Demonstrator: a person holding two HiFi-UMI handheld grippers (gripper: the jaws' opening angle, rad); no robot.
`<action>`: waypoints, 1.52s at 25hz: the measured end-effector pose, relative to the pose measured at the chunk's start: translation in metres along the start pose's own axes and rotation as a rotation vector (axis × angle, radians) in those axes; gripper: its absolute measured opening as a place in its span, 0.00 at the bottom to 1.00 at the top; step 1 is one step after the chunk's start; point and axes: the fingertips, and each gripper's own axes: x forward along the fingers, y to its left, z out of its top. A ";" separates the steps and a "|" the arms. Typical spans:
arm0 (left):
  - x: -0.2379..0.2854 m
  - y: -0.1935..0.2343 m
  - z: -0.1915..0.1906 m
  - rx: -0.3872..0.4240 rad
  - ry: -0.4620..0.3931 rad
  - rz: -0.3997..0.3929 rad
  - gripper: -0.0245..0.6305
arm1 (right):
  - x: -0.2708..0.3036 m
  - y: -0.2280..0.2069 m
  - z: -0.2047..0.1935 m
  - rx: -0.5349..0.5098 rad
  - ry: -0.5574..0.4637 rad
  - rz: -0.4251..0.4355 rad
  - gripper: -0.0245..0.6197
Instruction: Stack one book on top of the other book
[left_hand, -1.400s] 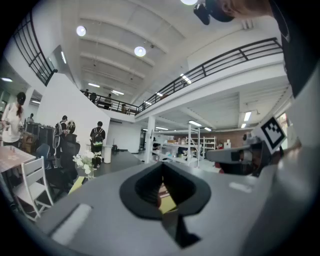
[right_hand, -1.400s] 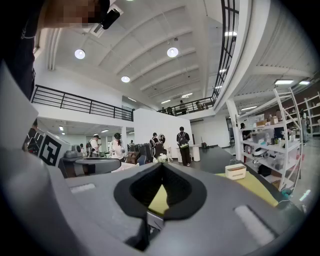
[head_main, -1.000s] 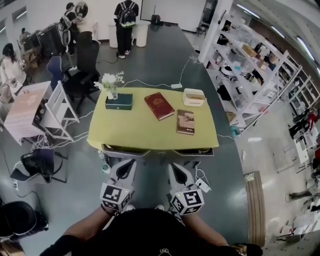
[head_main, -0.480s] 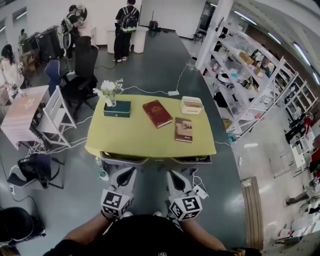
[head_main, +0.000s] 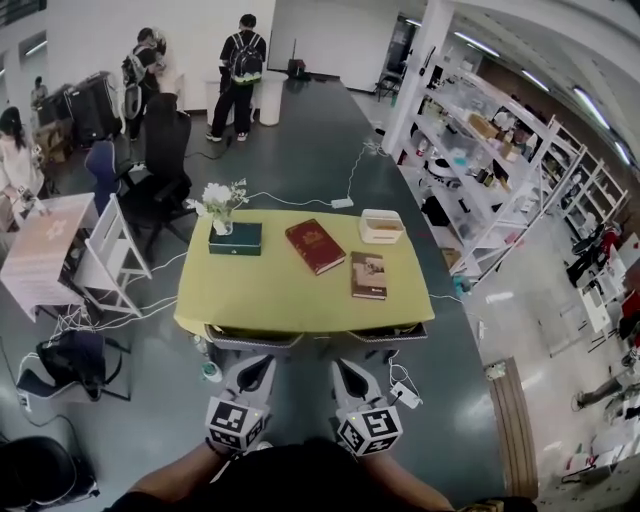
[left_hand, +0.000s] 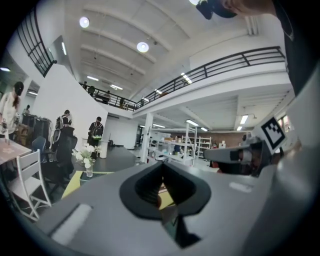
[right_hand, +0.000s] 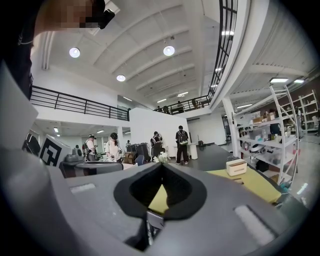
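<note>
A red book lies at an angle in the middle of the yellow table. A smaller brown book lies flat to its right, apart from it. My left gripper and right gripper hang side by side short of the table's near edge, both shut with nothing in them. In the left gripper view the left gripper has its jaws together, with the table top beyond. The right gripper view shows the right gripper the same way, jaws together.
A dark green box with a vase of white flowers stands at the table's back left, a cream box at the back right. White chairs stand left; shelving runs along the right. People stand far behind.
The table and books have slid slightly down and right in the head view. Both grippers stay shut, side by side, a little nearer the table's edge.
</note>
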 end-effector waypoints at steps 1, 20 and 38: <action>0.000 0.000 -0.001 -0.002 0.002 -0.010 0.05 | 0.001 0.003 -0.001 -0.001 0.000 -0.002 0.04; 0.085 0.003 0.000 0.000 0.038 -0.030 0.05 | 0.041 -0.075 0.011 0.025 -0.034 -0.026 0.04; 0.231 0.026 0.023 -0.026 0.036 0.177 0.05 | 0.137 -0.211 0.032 -0.026 0.004 0.128 0.04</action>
